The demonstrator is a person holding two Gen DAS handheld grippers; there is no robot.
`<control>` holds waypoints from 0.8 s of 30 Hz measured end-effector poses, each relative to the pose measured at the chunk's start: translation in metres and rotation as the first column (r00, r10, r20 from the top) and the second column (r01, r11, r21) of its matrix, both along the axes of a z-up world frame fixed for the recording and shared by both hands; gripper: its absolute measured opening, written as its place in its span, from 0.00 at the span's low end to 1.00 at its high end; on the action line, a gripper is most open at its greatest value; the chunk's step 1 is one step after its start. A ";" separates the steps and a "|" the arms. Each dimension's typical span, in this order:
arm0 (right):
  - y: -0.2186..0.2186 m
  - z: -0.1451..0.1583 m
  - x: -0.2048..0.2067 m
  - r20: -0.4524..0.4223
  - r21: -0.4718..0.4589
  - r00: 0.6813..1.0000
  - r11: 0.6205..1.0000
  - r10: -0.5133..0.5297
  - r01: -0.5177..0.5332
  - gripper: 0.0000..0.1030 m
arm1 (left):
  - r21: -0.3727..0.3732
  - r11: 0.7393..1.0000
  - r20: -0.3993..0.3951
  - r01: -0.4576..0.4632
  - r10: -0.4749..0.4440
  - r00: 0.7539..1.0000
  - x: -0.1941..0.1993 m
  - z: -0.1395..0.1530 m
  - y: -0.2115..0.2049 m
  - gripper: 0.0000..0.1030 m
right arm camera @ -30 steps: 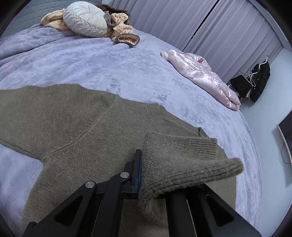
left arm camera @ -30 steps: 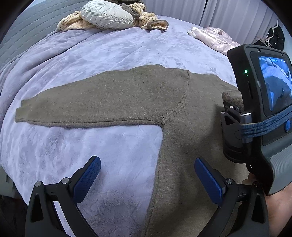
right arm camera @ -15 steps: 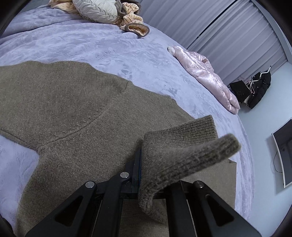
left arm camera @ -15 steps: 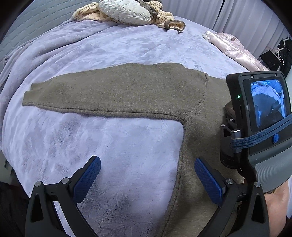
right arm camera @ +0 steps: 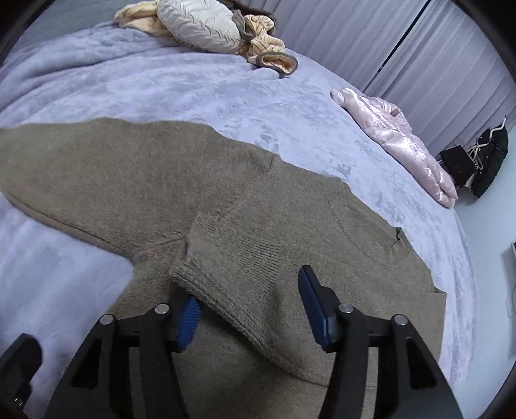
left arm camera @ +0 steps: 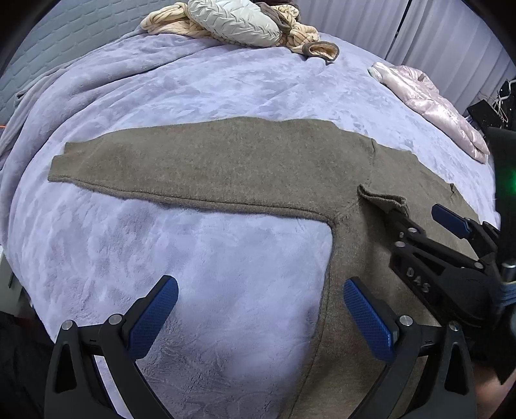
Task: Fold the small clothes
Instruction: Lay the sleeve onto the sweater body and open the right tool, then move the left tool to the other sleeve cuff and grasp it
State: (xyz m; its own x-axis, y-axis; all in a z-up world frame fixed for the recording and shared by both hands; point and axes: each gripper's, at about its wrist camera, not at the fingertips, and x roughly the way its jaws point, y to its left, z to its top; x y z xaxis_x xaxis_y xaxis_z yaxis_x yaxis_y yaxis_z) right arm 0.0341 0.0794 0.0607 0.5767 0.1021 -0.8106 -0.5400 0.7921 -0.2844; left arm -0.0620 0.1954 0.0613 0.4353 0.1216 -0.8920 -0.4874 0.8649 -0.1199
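Note:
An olive-brown knit sweater [left arm camera: 225, 167] lies flat on the lavender blanket [left arm camera: 225, 258], one sleeve stretched out to the left. Its other sleeve is folded across the body, and the ribbed cuff [right arm camera: 238, 267] rests on the sweater [right arm camera: 129, 180] between my right gripper's fingers. My right gripper [right arm camera: 251, 306] has its jaws opening; the pads stand apart and do not press the cuff [left arm camera: 383, 198], which drapes over the left pad. In the left wrist view the right gripper [left arm camera: 422, 214] reaches in from the right. My left gripper [left arm camera: 261, 316] is open, straddling the sweater's side edge, with nothing held.
A grey quilted cushion [left arm camera: 232, 19] and beige striped clothes [left arm camera: 167, 22] are heaped at the bed's far end. A shiny pink jacket [right arm camera: 403, 138] lies at the far right. Curtains hang behind it. Black items [right arm camera: 483, 154] stand on the floor beyond the bed's right edge.
My right gripper has opened and let go of the cuff, which has dropped from upright onto the sweater's body. The right gripper's fingers now show in the left wrist view.

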 end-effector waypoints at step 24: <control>-0.060 -0.028 0.037 -0.064 0.005 0.955 0.957 -0.288 0.289 0.62 | 0.070 0.997 -0.049 0.033 -0.029 0.998 0.011 -0.008 -0.014 1.00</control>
